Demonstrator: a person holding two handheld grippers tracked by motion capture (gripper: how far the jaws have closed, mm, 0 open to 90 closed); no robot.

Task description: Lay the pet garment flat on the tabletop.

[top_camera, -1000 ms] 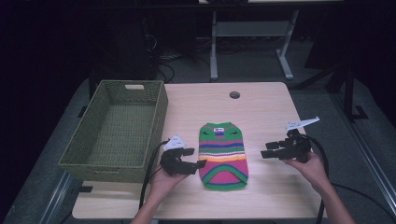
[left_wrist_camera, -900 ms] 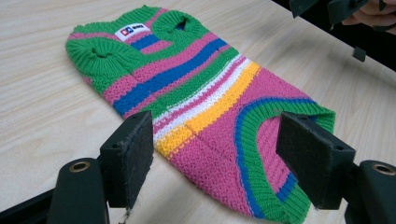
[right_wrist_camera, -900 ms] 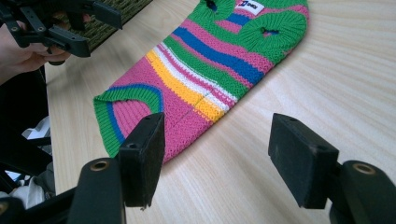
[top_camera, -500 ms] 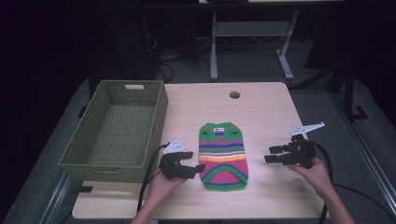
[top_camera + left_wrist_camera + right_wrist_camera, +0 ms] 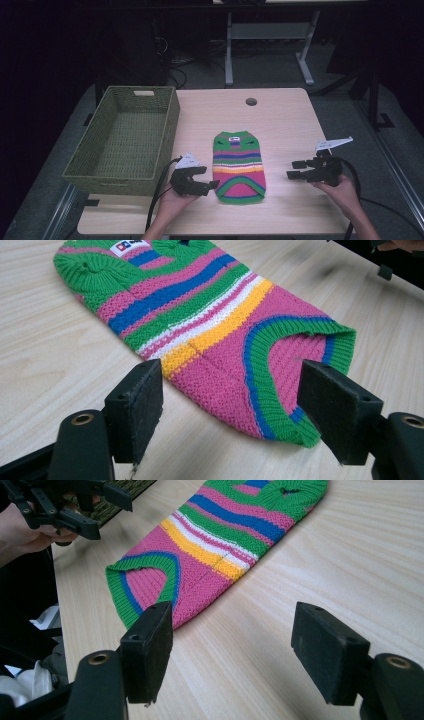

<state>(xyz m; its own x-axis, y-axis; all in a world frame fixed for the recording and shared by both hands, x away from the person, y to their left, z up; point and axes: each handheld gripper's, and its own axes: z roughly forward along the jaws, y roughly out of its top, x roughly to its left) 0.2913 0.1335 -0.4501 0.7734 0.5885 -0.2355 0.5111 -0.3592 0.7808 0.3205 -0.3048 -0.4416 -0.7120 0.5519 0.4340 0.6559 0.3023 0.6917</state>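
A light wooden rectangular table (image 5: 280, 125) carries two things. A small striped knitted sweater (image 5: 238, 166) in green, pink, blue and yellow lies flat near its centre. At nine o'clock from it stands a green woven rectangular basket (image 5: 125, 140). At twelve o'clock is a round hole (image 5: 251, 102) in the top.

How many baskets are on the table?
1. The green woven basket sits on the table's left side, left of the striped sweater. Nothing hints at another.

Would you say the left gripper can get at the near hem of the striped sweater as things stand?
Probably yes: the left gripper is open beside the sweater, and the hem lies flat between its jaws with bare table around.
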